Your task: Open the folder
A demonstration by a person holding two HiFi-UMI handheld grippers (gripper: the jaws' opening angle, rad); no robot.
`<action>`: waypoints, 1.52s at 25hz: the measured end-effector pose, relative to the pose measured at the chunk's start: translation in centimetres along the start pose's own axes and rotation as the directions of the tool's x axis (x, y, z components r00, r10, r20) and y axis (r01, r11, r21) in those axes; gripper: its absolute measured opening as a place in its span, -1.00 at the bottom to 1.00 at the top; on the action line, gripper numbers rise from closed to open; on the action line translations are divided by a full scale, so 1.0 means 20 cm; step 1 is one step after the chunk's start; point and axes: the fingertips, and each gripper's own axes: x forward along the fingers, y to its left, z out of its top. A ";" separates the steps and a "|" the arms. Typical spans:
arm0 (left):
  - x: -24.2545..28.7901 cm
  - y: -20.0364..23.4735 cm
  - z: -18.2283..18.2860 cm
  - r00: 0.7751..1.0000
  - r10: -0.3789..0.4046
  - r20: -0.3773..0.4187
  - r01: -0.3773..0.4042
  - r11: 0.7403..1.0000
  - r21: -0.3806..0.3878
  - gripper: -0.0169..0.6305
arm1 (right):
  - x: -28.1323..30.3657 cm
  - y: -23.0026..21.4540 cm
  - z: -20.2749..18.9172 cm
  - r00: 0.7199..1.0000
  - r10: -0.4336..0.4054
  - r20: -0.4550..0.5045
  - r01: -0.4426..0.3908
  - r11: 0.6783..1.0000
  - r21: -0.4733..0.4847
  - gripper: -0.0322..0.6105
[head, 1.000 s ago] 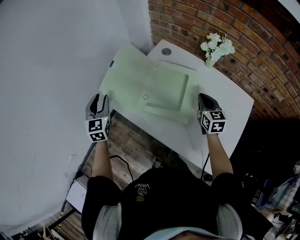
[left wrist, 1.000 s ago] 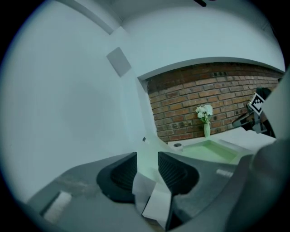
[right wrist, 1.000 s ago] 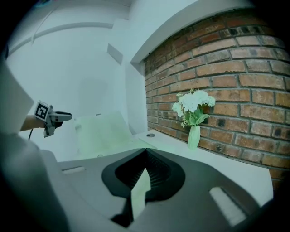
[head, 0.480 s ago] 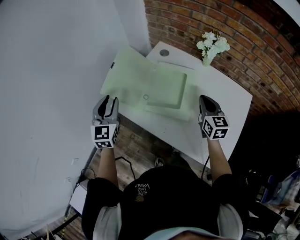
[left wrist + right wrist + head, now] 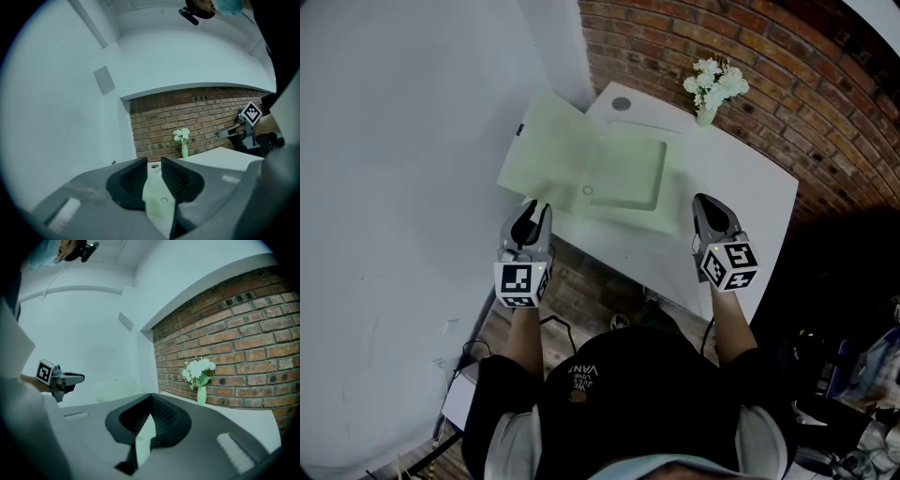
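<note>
The pale green folder lies spread open on the white table. Its left leaf reaches past the table's edge toward the white wall. My left gripper hovers at the table's near left corner, short of the folder. Its jaws are closing with nothing between them; the folder shows through their gap. My right gripper hangs over the table's near right part, to the right of the folder, its tips together and empty. The right gripper view shows those jaws meeting, with the left leaf beyond.
A small vase of white flowers stands at the table's far edge against the brick wall. A round grey disc sits in the far left corner. A white wall runs along the left. Wooden floor lies below the near edge.
The left gripper has shifted right and nearer to me, and its jaws have narrowed. The right gripper has drawn back slightly from the folder. The folder has not moved.
</note>
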 end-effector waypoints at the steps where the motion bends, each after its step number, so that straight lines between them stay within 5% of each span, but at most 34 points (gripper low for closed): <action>1: -0.01 -0.03 0.00 1.000 -0.010 0.001 0.010 1.000 -0.005 -0.64 | -0.02 0.02 0.01 1.000 0.003 0.008 -0.003 1.000 -0.003 -0.90; 20: -0.22 -0.31 0.06 0.989 -0.117 0.088 0.121 0.992 -0.038 -0.94 | -0.28 0.28 0.07 0.994 0.074 0.081 -0.078 0.996 0.044 -0.90; 30: -0.27 -0.42 0.07 0.986 -0.139 0.087 0.147 0.985 -0.089 -0.95 | -0.38 0.37 0.00 0.994 0.096 0.056 -0.099 0.993 0.058 -0.91; 38: -0.30 -0.46 0.03 0.982 -0.167 0.086 0.170 0.985 -0.035 -0.95 | -0.42 0.41 -0.06 0.995 0.099 0.022 -0.100 0.994 0.039 -0.91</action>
